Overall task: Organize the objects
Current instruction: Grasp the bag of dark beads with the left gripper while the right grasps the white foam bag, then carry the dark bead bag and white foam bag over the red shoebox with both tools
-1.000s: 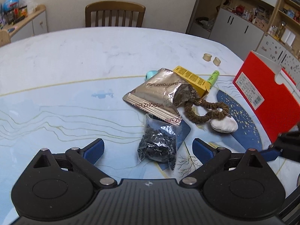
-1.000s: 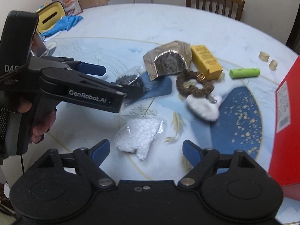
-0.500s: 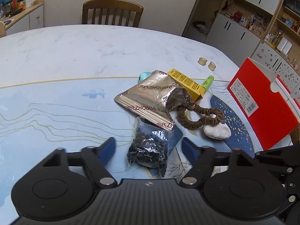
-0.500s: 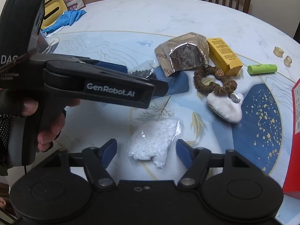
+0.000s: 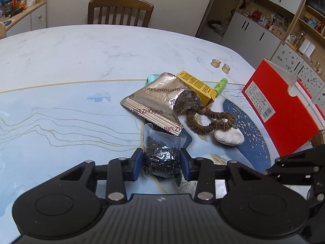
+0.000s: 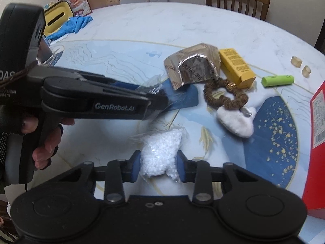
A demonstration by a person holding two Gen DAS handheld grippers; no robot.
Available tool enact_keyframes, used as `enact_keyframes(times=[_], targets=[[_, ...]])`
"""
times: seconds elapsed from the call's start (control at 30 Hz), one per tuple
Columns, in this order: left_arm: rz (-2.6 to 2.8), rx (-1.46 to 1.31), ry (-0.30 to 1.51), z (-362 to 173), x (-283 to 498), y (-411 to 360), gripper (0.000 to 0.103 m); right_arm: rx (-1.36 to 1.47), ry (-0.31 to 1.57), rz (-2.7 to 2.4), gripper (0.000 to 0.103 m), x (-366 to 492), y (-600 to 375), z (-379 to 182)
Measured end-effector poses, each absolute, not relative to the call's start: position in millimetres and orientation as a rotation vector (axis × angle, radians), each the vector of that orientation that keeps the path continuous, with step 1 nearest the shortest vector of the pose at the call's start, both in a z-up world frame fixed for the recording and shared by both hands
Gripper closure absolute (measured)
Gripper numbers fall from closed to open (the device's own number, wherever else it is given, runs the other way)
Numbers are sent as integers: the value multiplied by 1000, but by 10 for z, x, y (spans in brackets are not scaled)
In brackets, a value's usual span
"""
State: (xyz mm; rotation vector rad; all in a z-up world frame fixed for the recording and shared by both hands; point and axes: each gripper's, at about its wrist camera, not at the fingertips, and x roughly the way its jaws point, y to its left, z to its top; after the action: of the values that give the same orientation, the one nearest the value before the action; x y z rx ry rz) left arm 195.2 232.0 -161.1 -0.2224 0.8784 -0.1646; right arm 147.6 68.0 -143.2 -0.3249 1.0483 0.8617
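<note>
Table (image 5: 81,65) clutter ahead of both grippers: gold foil packet (image 5: 158,101) overlapping a yellow box (image 5: 197,86), brown scrunchie (image 5: 211,120), white fuzzy pouch (image 5: 228,137), green cylinder (image 5: 220,84), 2 small wooden pieces (image 5: 220,66), red box (image 5: 280,109) at the right edge.

Left gripper (image 5: 160,165): jaws closing, blue pads pressed on a clear bag of dark bits (image 5: 161,154) lying just below the foil packet.

Right gripper (image 6: 158,167): jaws closing, pads pressed on a clear bag of white granules (image 6: 160,154), nearest table edge, wrinkled.
</note>
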Motion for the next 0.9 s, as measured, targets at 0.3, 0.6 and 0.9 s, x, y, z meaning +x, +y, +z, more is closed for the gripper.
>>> enact_keyframes(times=[0.3, 0.6, 0.9], targets=[[-168, -218, 874, -1417, 1796, 2214, 67, -274, 998, 817, 70, 1564, 296, -1214], [-191, -197, 846, -973, 1655, 1918, 67, -219, 940, 771, 70, 1619, -180, -820], [-205, -155, 832, -596, 1640, 1465, 67, -161, 892, 732, 70, 1693, -702, -525]])
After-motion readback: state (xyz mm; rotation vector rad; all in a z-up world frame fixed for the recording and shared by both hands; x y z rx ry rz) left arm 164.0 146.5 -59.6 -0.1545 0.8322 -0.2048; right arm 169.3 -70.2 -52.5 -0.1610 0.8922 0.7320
